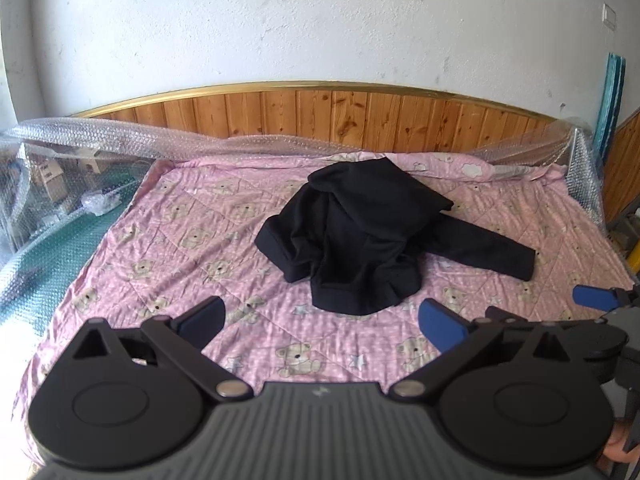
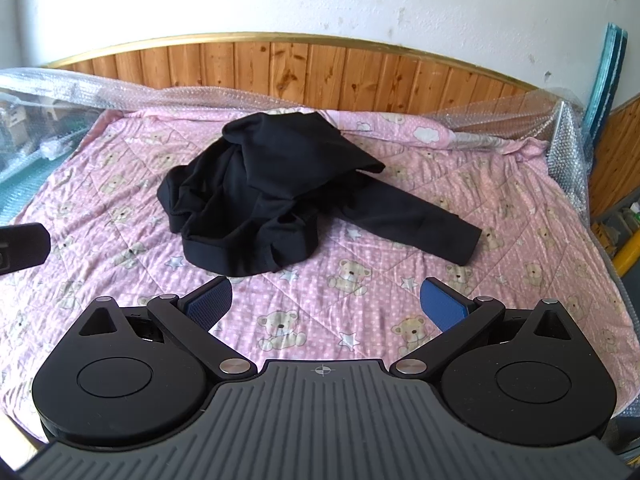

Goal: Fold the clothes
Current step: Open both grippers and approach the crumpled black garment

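A black long-sleeved garment [image 1: 368, 236] lies crumpled in a heap in the middle of the pink bear-print quilt [image 1: 160, 240]; one sleeve stretches out to the right. It also shows in the right wrist view [image 2: 264, 200], with the sleeve end [image 2: 460, 240] to the right. My left gripper [image 1: 322, 322] is open and empty, hovering over the quilt just in front of the heap. My right gripper [image 2: 326, 306] is open and empty, also short of the garment. The right gripper's finger [image 1: 596, 298] shows at the left view's right edge.
The quilt [image 2: 400, 312] covers a bed with a wooden headboard [image 1: 320, 116] against a white wall. Bubble wrap [image 1: 80, 136] drapes the bed's far edge and left side, over boxes. A teal board [image 2: 604, 80] leans at the right.
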The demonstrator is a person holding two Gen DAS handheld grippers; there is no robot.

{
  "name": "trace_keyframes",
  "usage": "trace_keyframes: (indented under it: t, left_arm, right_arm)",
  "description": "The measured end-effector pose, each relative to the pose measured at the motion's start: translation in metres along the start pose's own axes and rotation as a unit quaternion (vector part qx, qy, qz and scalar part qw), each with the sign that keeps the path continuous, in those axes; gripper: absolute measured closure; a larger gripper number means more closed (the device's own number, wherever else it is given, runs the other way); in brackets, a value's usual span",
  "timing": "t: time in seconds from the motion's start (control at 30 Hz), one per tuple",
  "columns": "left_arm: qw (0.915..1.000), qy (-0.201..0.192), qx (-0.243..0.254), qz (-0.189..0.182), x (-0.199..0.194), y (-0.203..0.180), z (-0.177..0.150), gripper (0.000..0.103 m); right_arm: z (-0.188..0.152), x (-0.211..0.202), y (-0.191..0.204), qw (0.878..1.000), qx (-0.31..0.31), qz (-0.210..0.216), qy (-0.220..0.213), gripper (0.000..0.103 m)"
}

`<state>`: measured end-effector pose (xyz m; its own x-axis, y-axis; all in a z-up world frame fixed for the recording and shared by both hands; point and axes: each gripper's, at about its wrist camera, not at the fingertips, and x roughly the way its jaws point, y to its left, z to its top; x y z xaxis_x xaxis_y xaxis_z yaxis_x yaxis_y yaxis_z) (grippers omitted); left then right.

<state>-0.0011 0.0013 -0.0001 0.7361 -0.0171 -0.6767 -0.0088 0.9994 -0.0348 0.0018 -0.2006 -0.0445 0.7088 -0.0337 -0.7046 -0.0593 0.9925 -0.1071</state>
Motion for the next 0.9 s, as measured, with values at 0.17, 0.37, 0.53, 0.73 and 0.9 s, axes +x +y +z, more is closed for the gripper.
trace_keyframes:
  t: [0.17,0.37,0.53,0.73,0.9]
  left_arm:
    - [0.9998,-0.001,-0.016,-0.011,-0.01,0.017,-0.009,0.0]
    - [0.9988,0.045,0.005,0.019,0.006,0.007,-0.004,0.0]
    - [0.9983,0.051,0.004,0.029,0.009,-0.004,-0.003,0.0]
    - [0.9987,0.048,0.006,0.017,0.007,-0.006,-0.005,0.0]
    - [0.9987,0.047,0.014,0.012,0.007,-0.007,-0.011,0.0]
  right_arm:
    - [-0.003,0.0,-0.003,1.0,0.006,0.005,0.0,0.001]
    - [-0.007,-0.004,-0.004,1.0,0.018,-0.005,-0.008,0.001]
    - [-0.009,-0.009,-0.005,0.999,0.021,-0.024,-0.021,0.001]
    - [-0.01,-0.008,-0.006,0.999,0.037,-0.014,-0.015,0.001]
    - [-0.011,-0.008,-0.005,0.999,0.033,-0.015,-0.01,0.001]
